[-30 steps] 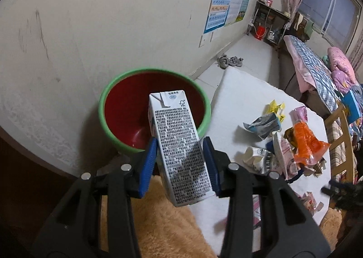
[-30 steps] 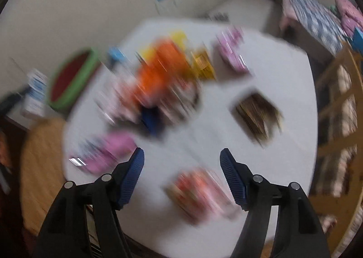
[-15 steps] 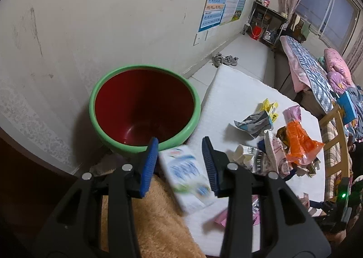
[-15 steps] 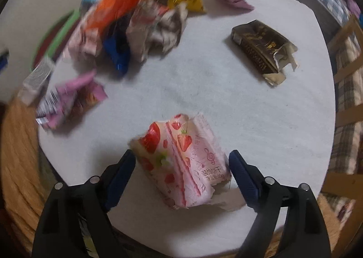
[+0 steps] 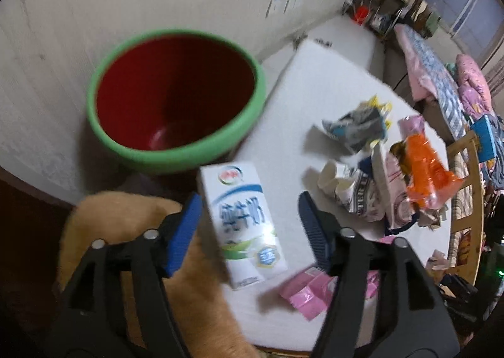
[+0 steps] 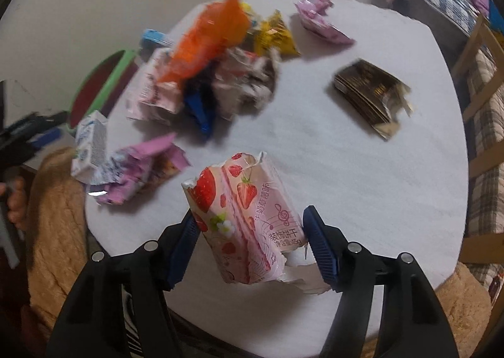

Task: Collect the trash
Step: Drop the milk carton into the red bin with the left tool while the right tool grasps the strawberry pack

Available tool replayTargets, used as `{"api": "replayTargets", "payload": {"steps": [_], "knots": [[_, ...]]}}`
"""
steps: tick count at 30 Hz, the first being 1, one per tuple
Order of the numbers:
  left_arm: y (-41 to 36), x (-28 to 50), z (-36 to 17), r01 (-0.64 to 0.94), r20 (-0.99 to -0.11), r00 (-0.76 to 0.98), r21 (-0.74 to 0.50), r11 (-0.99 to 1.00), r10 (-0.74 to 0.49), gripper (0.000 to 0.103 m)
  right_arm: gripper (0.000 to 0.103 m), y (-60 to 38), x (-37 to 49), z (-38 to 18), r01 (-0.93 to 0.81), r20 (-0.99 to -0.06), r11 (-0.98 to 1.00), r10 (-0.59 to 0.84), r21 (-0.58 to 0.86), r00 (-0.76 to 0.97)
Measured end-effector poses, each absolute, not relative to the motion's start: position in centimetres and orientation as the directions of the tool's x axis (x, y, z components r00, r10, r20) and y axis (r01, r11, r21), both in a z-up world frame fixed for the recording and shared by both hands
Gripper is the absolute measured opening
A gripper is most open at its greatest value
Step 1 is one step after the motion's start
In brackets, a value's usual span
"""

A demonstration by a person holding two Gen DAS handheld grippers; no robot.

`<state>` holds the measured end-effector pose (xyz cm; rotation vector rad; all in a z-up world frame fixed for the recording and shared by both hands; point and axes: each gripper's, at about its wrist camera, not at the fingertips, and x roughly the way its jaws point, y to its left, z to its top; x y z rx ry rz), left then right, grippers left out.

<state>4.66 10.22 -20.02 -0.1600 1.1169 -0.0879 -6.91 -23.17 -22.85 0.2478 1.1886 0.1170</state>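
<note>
A white and blue milk carton (image 5: 242, 219) lies on the near edge of the white round table (image 5: 315, 90), just in front of the green-rimmed red bin (image 5: 176, 162). My left gripper (image 5: 249, 222) hangs over the carton. Its jaws are opening, with the carton between them and the right pad clear of it. In the right wrist view a torn pink strawberry biscuit wrapper (image 6: 245, 210) stands between the jaws of my right gripper (image 6: 249, 232). Those jaws are closing, and the right pad stops just short of the wrapper. The carton (image 6: 89, 144) and bin (image 6: 104, 74) show at far left.
A heap of wrappers with an orange bag (image 6: 211, 33) fills the table's far side. A pink wrapper (image 6: 141, 162) lies beside the carton and a brown packet (image 6: 368, 96) to the right. A wooden chair (image 6: 478, 74) stands at the right edge. Tan fuzzy fabric (image 5: 126, 232) lies below the table rim.
The carton, gripped upright over the bin a second ago, has slipped out and now lies on the table edge; the left jaws have widened. The right gripper came down around the strawberry wrapper.
</note>
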Motion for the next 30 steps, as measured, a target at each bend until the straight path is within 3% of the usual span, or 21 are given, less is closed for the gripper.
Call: {"api": "replayTargets", "payload": {"steps": [3,8,9,16,22,30], "knots": [[9.0,5.5,-22.2,-0.026,-0.919,0.385,-0.102,0.994,-0.084,0.073,0.065,-21.3,-6.4,-22.1,0.004,-0.889,0.967,0.234,0.256,0.393],[7.4,5.4,-24.5,0.007,-0.936,0.352,-0.013,1.0,-0.014,0.07,0.065,-19.5,-5.7,-21.3,-0.019,-0.875,0.962,0.256,0.273,0.411],[7.4,5.2,-24.4,0.01,-0.934,0.357,-0.028,1.0,-0.029,0.055,0.065,-19.2,-5.6,-21.0,-0.021,-0.872,0.961,0.261,0.277,0.415],[9.5,4.1,-21.5,-0.011,-0.891,0.432,-0.156,0.988,-0.136,0.055,0.065,-16.9,-3.6,-16.7,-0.093,-0.811,0.945,0.318,0.315,0.492],[13.7,5.0,-16.6,-0.04,-0.821,0.563,-0.142,0.989,-0.095,0.055,0.066,-12.2,1.6,-13.4,-0.222,-0.744,0.907,0.42,0.357,0.52],[19.8,10.5,-15.7,-0.136,-0.806,0.59,-0.153,0.979,-0.044,0.055,0.068,-3.6,10.9,-11.7,-0.359,-0.684,0.838,0.543,0.411,0.487]]}}
